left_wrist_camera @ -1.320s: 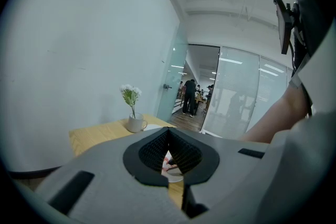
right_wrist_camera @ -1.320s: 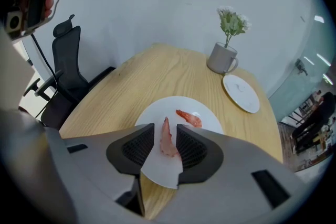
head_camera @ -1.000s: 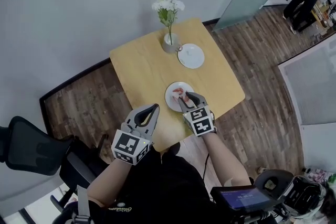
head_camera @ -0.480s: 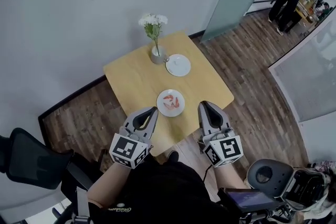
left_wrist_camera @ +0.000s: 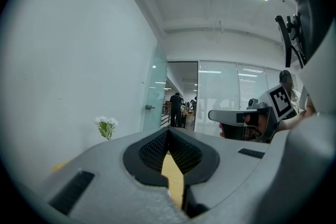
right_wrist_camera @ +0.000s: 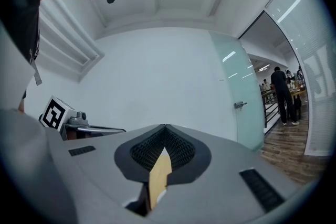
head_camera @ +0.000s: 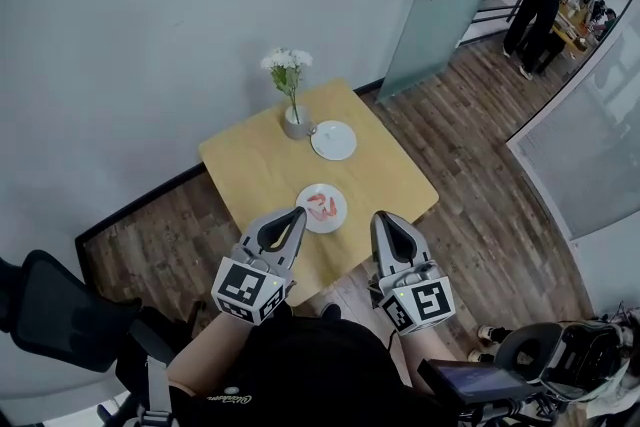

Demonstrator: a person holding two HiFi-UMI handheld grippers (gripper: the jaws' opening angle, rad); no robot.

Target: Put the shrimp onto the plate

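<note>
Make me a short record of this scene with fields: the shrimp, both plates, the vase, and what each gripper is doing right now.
shrimp: lying on the near plate
near plate: on the wooden table, just ahead of the grippers
far plate: empty, beside the vase
vase: holds white flowers, at the table's far side
left gripper: shut, empty, touching nothing
right gripper: shut, jaws just closed, empty, clear of the plate
task state: shrimp appear to be on the plate
</note>
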